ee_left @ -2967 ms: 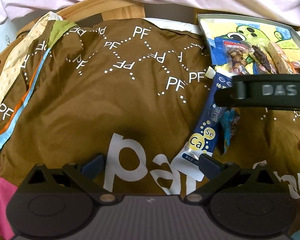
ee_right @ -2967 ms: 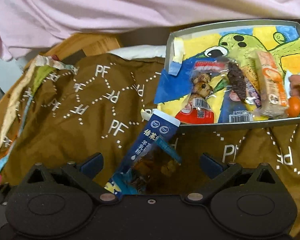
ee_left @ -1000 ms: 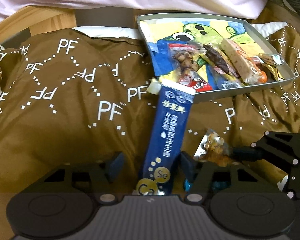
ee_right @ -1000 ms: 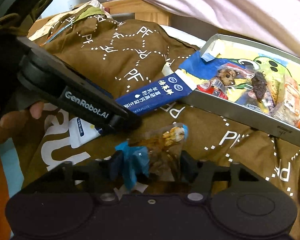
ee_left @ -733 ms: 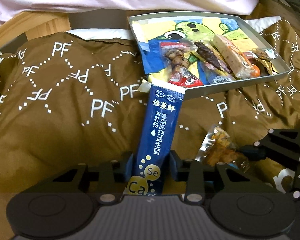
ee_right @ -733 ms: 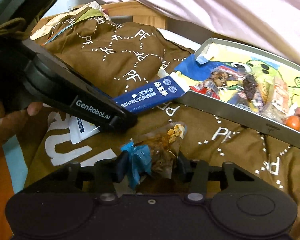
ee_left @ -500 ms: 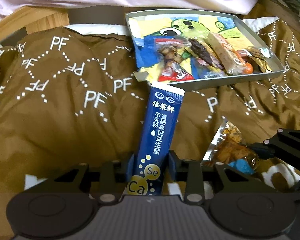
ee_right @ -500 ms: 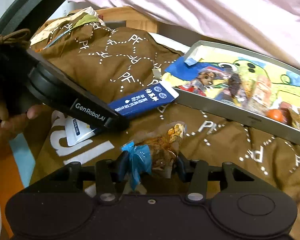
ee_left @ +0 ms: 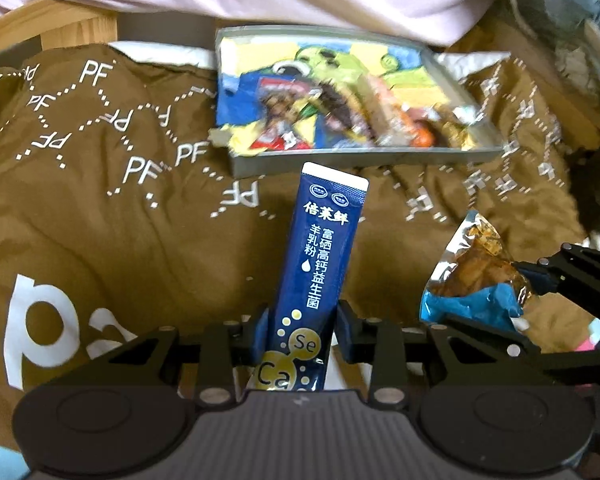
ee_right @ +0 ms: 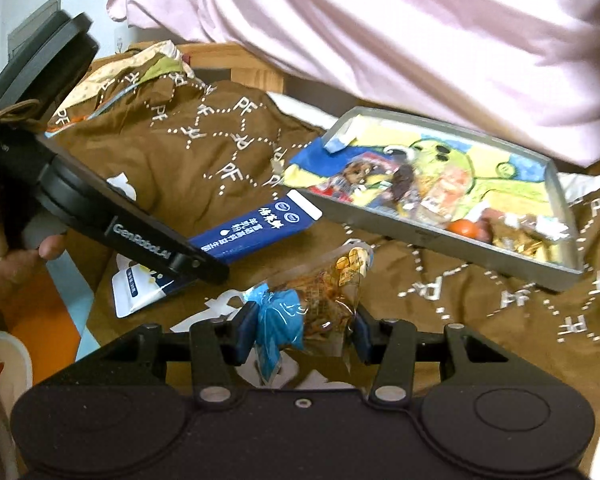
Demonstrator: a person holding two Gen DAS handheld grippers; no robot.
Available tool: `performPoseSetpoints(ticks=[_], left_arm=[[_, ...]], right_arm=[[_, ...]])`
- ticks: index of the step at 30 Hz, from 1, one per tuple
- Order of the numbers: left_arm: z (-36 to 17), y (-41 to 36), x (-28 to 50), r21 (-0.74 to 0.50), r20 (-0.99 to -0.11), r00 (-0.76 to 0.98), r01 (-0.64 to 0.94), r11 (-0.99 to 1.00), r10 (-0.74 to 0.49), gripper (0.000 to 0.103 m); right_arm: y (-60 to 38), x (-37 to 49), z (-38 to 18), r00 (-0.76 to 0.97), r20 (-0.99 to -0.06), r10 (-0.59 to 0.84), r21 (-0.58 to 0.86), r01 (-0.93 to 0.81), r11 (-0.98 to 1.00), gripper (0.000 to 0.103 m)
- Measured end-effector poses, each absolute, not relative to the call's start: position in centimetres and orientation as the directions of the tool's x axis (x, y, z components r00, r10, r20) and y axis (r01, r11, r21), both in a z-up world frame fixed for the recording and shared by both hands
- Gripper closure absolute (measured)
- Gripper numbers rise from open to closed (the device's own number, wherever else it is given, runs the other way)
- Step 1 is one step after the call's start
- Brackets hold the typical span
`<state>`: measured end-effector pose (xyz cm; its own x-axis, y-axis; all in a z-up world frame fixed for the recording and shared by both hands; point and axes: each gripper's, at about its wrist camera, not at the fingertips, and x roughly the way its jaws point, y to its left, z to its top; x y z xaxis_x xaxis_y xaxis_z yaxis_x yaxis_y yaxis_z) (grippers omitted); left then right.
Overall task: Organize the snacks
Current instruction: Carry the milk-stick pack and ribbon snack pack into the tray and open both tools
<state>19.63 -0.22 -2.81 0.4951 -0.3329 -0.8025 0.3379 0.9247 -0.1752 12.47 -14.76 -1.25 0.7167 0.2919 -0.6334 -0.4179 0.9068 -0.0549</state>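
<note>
item: blue stick sachet (ee_left: 323,272) — long, flat, white-capped at both ends, printed "se" and "ca" near the bottom. my left gripper (ee_left: 300,330) is clamped on its lower part, one finger on each long edge; the top end points toward the tray and stops just short of the front wall, apart from it.

item: clear snack packet (ee_right: 314,304) with a blue twisted end and brownish pieces inside. my right gripper (ee_right: 300,330) is closed on it across the crumpled middle; the packet is lifted off the cloth, near the tray but not over it.

item: grey tray (ee_right: 428,232) with a cartoon-printed liner, lying on the brown quilt (ee_left: 100,208). it already holds several wrapped snacks in a loose row — a red-labelled packet (ee_right: 360,178), a dark bar (ee_right: 404,178), a pale wrapped bar, something round and orange (ee_right: 462,227), and foil pieces (ee_right: 536,232) at the right end. the left view of them is blurred, so i cannot name each one.

status, as i judge it: most of the sorting looks done, since the tray is well filled. two pieces remain outside it, and both are in my fingers. no other loose snack shows on the quilt in either view. what is left is to carry each over the front wall and let it go in a free spot; the left part of the liner looks bare.
</note>
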Motion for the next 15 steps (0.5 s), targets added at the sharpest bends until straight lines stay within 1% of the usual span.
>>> performPoseSetpoints(ticks=[4, 7, 11, 15], left_arm=[[-1.6, -0.7, 18.6, -0.222, -0.76, 0.531, 0.328, 0.918, -0.374, 0.066], [-1.1, -1.4, 18.4, -0.248, -0.735, 0.554, 0.316, 0.916, -0.39, 0.066], [-0.3, -3.2, 18.3, -0.215, -0.689, 0.606, 0.353, 0.911, -0.398, 0.066], [0.6, -4.9, 18.8, -0.235, -0.645, 0.629, 0.378, 0.896, -0.434, 0.066]], right_arm=[[-16.5, 12.1, 0.3, 0.734, -0.609, 0.3, -0.058, -0.419, 0.906, 0.053], [-17.6, 12.0, 0.9, 0.749, -0.593, 0.295, -0.09, -0.426, 0.9, 0.053], [-19.2, 12.7, 1.0, 0.766, -0.576, 0.286, -0.067, -0.393, 0.917, 0.053], [-19.8, 13.9, 1.4, 0.796, -0.539, 0.275, -0.034, -0.347, 0.937, 0.053]])
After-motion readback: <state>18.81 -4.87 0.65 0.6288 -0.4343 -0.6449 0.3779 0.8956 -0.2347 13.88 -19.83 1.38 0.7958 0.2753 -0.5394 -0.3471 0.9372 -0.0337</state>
